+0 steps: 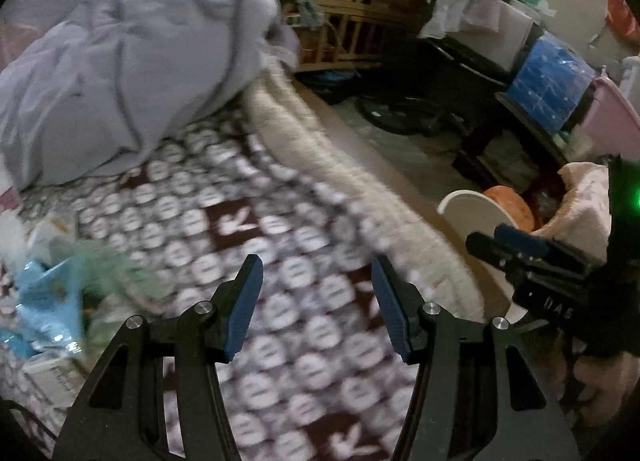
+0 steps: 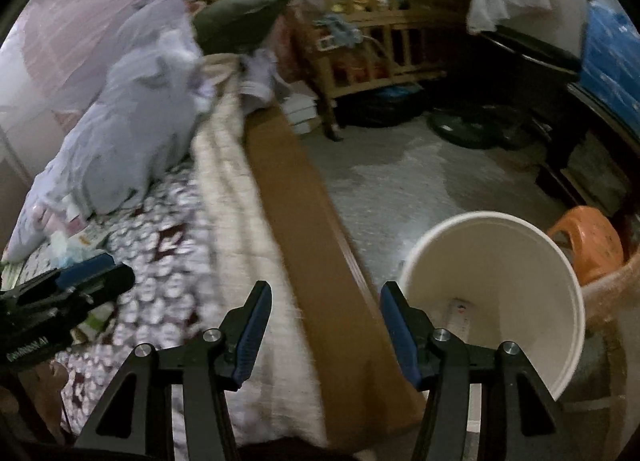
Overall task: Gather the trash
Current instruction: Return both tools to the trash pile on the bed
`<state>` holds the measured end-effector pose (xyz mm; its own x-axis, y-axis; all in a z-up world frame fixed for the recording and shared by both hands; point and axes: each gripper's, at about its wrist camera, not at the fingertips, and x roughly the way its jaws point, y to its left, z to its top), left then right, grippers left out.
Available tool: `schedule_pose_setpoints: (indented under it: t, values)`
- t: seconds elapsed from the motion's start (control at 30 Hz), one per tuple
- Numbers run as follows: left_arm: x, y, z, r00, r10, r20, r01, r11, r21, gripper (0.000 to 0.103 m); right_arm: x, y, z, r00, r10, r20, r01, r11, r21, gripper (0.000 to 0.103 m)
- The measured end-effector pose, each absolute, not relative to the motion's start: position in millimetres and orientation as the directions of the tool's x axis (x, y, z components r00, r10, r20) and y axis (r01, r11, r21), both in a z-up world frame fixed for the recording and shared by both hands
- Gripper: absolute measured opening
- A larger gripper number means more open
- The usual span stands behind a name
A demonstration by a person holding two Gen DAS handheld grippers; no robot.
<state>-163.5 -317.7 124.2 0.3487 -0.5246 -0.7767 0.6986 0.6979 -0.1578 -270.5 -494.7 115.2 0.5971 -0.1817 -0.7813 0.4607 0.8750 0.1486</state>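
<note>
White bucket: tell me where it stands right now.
The white bucket stands on the floor beside the bed, at the lower right of the right wrist view, just past the open right hand-held gripper, with an orange stool behind it.

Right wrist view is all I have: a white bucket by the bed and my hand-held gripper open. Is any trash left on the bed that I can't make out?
Observer: Yes. The left wrist view shows a light blue wrapper lying on the patterned blanket, near the bed's far side.
Operator: Is the left hand-held gripper holding it?
Observer: No. The left hand-held gripper is open and empty, above bare blanket to the right of the wrapper.
Operator: Anything else beside that wrapper?
Observer: A white printed carton lies just below it in that view; the print is too blurred to read.
Operator: And the bucket?
Observer: The white bucket has something small at its bottom in your view; the left view shows only its rim.
</note>
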Motion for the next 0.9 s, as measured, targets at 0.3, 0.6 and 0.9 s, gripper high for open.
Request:
schedule_pose_setpoints:
  t: [0.3,0.6,0.9]
  values:
    - [-146.2,-234.0,132.0,0.394,-0.465,-0.793,0.612,0.776,-0.151,0.055,-221.2,-423.5,113.5,0.618,-0.032,-0.785,0.297,0.934,0.196,0.055]
    - [-120.2,-115.6,128.1,0.471,-0.348,-0.811,0.458,0.882,-0.112,0.055,-178.8,-350.6,113.6,0.612,0.102,-0.784,0.114,0.97,0.215,0.056]
    - [-94.0,-34.0,101.7,0.471,-0.228,-0.852,0.301,0.95,-0.088,0.055,-126.6,-294.3,117.5,0.57,0.213,-0.793,-0.07,0.975,0.211,0.059]
